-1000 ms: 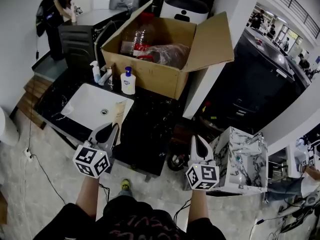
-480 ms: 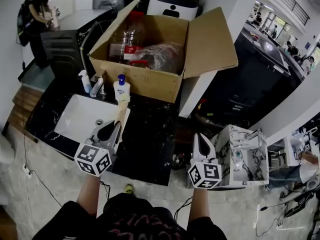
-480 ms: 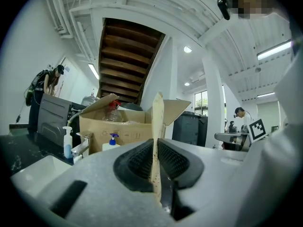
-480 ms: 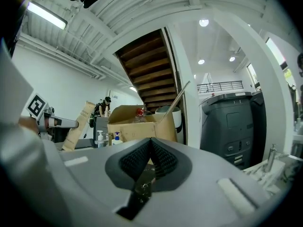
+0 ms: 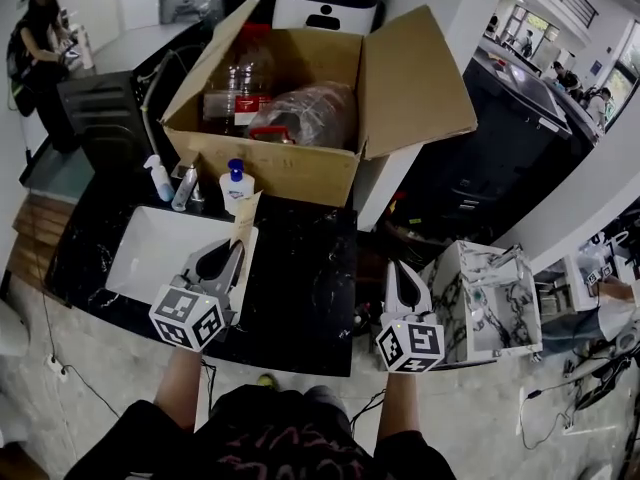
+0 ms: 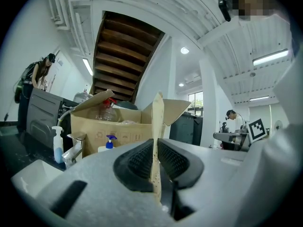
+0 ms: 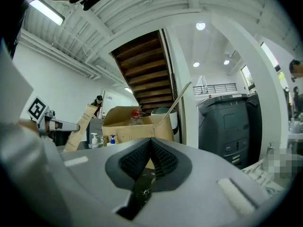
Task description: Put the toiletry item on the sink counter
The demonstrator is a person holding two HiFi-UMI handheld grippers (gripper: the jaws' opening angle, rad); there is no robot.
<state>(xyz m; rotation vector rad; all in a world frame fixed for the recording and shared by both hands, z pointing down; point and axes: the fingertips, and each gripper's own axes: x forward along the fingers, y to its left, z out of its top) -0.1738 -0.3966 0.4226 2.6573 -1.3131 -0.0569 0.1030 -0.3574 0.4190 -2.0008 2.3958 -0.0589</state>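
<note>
Under the head camera stretches a black marbled sink counter (image 5: 300, 268), the biggest thing in view. At its back stands an open cardboard box (image 5: 290, 163) with its flaps up, plastic bottles (image 5: 235, 83) and a clear bag (image 5: 310, 113) inside. A white sink (image 5: 150, 253) is set into the counter's left half, with a tap (image 5: 186, 186) at its far rim. Off the counter's right end stands a small white marbled cabinet (image 5: 490, 303).

The left gripper (image 5: 228, 256) is at the counter's front, by the sink's right edge. The right gripper (image 5: 400, 270) is past the counter's right front corner, between the counter and the marbled cabinet. Its own view shows its ribbed pads (image 7: 163, 157) pressed together with nothing between them.

Between the box and the sink stand a white pump bottle with a blue cap (image 5: 236, 186) and, left of the tap, a slimmer spray bottle (image 5: 158, 178).

The toiletry item is a flat tan packet (image 5: 243, 223). The left gripper's jaws are nearly together and pinch it edge-on. In the left gripper view it rises upright from between the dark pads (image 6: 137, 162), which press on both its faces. It is held in the gripper, not lying on the counter. Its far end points toward the pump bottle.
</note>
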